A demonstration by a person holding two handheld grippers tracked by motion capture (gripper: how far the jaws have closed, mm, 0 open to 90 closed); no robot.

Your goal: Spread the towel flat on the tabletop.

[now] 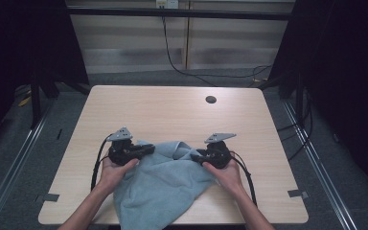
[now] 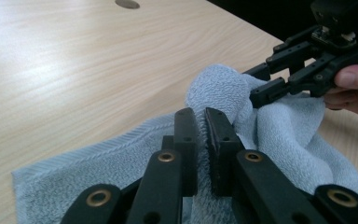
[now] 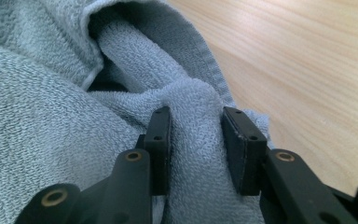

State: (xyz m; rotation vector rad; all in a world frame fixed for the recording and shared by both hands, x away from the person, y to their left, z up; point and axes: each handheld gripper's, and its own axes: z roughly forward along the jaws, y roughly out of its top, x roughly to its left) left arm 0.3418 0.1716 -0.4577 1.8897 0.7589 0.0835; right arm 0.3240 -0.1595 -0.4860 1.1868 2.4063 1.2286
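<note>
A: Where's the towel now?

B: Low in the middle of the high view, rumpled on the tabletop, its near end hanging off the front edge. It isn't spread and it isn't folded, just bunched, with a raised hump between the two hands.

A: And the grippers?

B: The left gripper sits at the towel's upper left edge. In its own view its fingers stand almost together, pinched on a thin bit of cloth; the terry runs up between them. The right gripper is at the upper right of the towel. In its view the fingers stand a moderate way apart with a thick ridge of towel squeezed between them, cloth pressing against both pads.

A: So both have hold of it?

B: Looks that way to me. Two grips taken along the far edge, one each side of the hump.

A: How far along, then?

B: Early, I'd say. The grabbing is done; the lifting, pulling flat or folding is all left. Nothing is laid out neatly, and the far part of the tabletop by the round hole is bare.
</note>
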